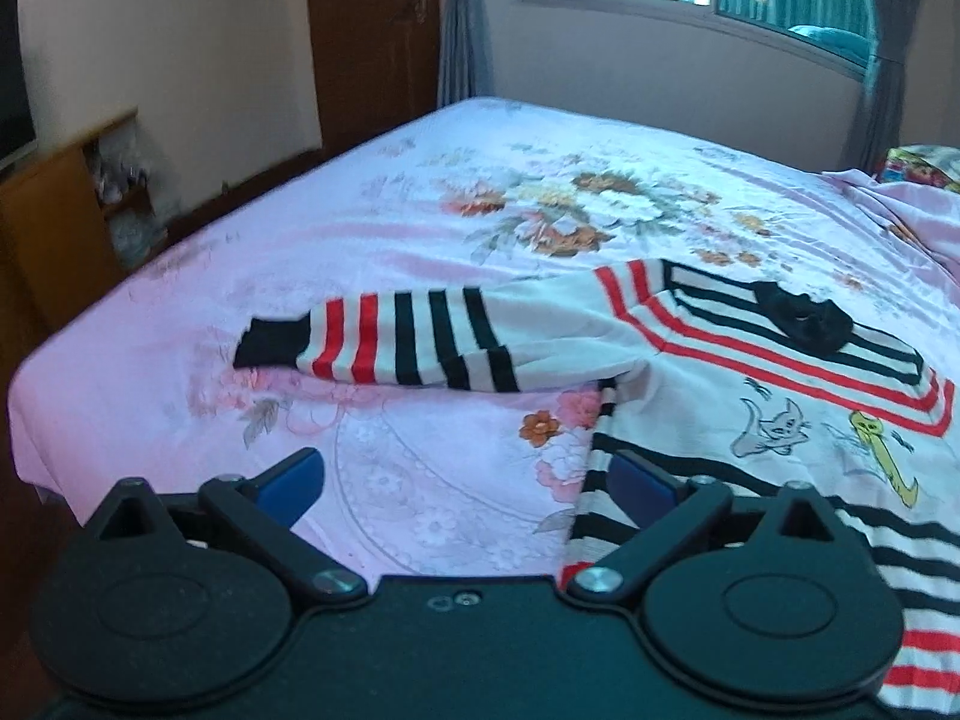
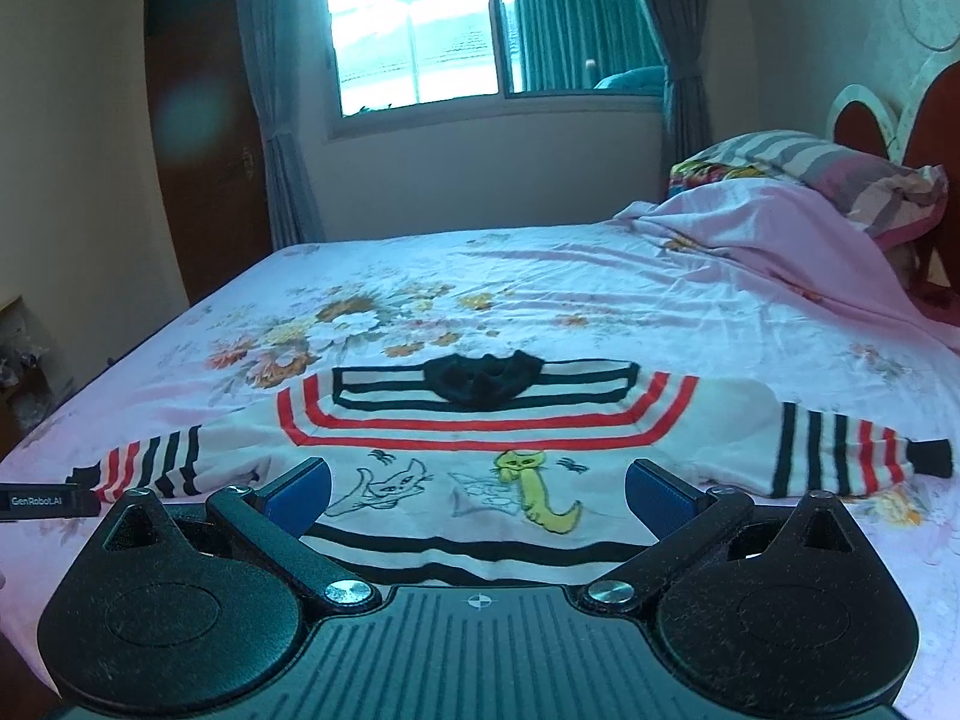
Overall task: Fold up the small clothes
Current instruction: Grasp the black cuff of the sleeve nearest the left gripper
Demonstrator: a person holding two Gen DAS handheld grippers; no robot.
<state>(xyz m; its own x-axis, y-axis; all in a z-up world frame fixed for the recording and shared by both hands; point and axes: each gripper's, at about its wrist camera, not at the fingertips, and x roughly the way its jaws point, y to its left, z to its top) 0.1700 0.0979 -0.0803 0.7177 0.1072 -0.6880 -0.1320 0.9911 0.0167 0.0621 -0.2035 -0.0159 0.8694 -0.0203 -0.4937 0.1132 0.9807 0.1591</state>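
Looking over the bed (image 2: 600, 276), we see the small sweater (image 2: 480, 456) lying flat, face up, both sleeves spread wide. Our left gripper (image 1: 465, 480) and right gripper (image 2: 477, 489) hover near its hem, jaws apart, holding nothing. We judge the risk is pinching the floral sheet (image 1: 420, 228) along with the knit, or dragging the body askew when a sleeve is lifted. Only the right view shows both sleeves and the pillow (image 2: 828, 174); the left view gives the left sleeve (image 1: 408, 342) closer.
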